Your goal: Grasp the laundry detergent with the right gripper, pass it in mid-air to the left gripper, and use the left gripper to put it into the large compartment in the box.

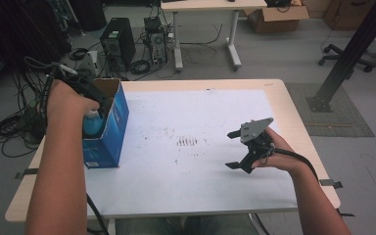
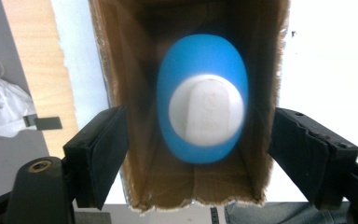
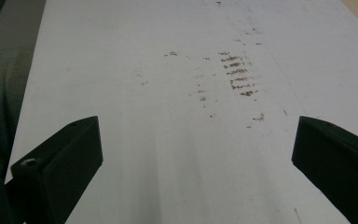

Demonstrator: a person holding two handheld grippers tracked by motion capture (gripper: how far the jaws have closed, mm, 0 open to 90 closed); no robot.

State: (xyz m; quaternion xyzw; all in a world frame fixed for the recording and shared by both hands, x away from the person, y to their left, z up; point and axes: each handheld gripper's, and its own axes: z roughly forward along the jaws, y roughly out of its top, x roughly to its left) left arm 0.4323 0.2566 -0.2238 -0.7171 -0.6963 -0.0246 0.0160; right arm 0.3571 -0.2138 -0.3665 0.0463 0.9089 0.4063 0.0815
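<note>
A tall blue carton (image 1: 112, 129) stands open-topped at the left of the table. Inside it sits a blue bottle with a white cap (image 2: 204, 116), also visible under my left hand (image 1: 92, 125). My left gripper (image 1: 95, 100) hangs just over the carton's mouth and points down into it. Its jaws (image 2: 200, 135) are spread wider than the carton's brown inner walls (image 2: 116, 70), and the pads are clear of the bottle. Over the right of the white sheet, my right gripper (image 1: 231, 150) is held open, and its jaws (image 3: 196, 158) have nothing between them.
A white paper sheet (image 1: 200, 186) covers most of the wooden table (image 1: 293, 122) and bears brown smudge marks (image 1: 187, 142) (image 3: 237, 74) at its middle. On the floor beyond are a computer tower (image 1: 118, 41), cables, a second table (image 1: 205, 7) and a black post (image 1: 352, 54).
</note>
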